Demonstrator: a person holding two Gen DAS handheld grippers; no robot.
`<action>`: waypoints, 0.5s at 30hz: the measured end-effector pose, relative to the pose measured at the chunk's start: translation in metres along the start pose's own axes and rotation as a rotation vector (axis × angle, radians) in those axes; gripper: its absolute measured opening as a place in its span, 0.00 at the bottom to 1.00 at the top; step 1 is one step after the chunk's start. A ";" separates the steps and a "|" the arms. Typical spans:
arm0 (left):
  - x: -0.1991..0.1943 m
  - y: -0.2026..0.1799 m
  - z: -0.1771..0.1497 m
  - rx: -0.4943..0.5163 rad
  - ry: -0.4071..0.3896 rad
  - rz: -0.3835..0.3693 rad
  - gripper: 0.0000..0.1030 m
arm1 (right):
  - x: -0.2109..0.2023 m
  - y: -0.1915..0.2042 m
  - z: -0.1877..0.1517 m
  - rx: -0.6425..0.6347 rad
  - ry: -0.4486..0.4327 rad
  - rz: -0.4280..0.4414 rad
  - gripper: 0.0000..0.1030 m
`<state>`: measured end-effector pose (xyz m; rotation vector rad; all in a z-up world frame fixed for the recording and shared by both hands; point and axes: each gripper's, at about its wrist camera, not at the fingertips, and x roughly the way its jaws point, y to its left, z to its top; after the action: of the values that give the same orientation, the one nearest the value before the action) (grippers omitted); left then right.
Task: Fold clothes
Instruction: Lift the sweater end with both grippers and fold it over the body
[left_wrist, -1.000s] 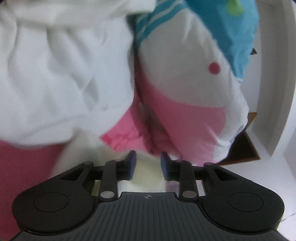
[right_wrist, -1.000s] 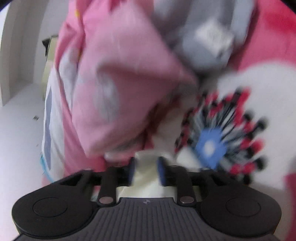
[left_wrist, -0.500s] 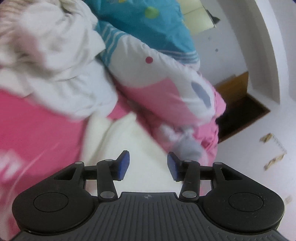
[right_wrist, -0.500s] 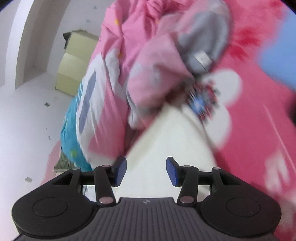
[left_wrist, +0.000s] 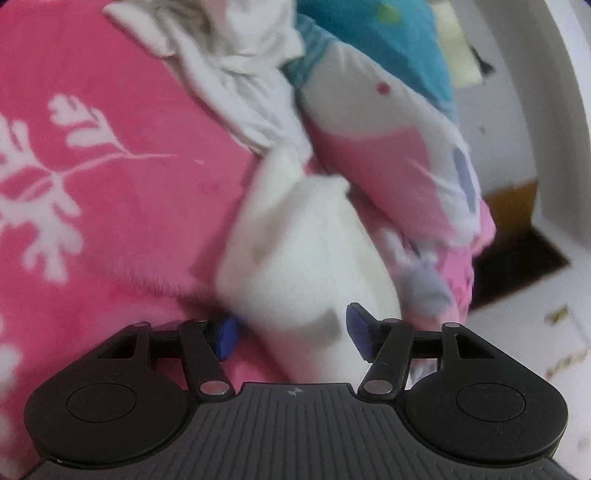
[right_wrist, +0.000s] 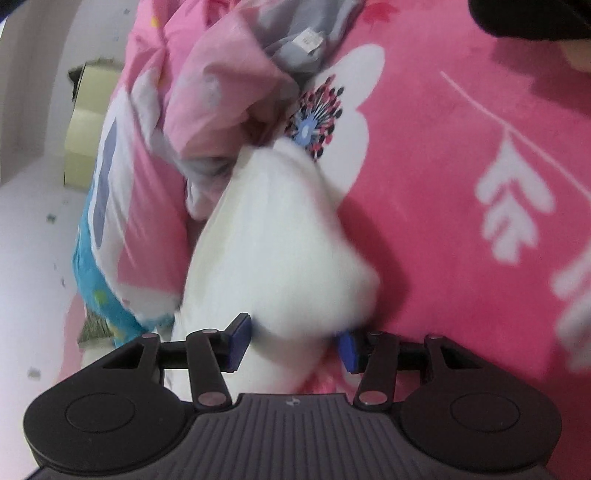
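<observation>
Both grippers, left (left_wrist: 291, 336) and right (right_wrist: 293, 343), now wider apart, cream garment (left_wrist: 306, 251) loose between.

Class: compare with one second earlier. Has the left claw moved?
Yes. The left claw has backed away from the quilt, which now looks farther off, and its blue pads stand wider apart around the white garment.

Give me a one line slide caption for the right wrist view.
Right gripper, jaws open, straddles a cream garment on a pink floral blanket.
</observation>
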<state>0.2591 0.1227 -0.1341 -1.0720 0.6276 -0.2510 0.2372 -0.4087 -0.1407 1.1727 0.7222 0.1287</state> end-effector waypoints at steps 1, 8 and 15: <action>0.001 0.000 0.001 -0.010 -0.011 -0.002 0.49 | 0.004 0.000 0.002 0.009 -0.011 0.002 0.47; -0.003 -0.010 -0.003 -0.037 -0.071 0.003 0.13 | 0.009 0.007 0.003 0.015 -0.074 0.009 0.15; -0.054 -0.030 -0.016 -0.007 -0.035 -0.046 0.11 | -0.046 0.034 -0.016 -0.044 -0.132 0.030 0.11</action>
<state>0.2099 0.1233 -0.0938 -1.0967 0.5736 -0.2697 0.2013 -0.4033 -0.0937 1.1396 0.5835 0.0911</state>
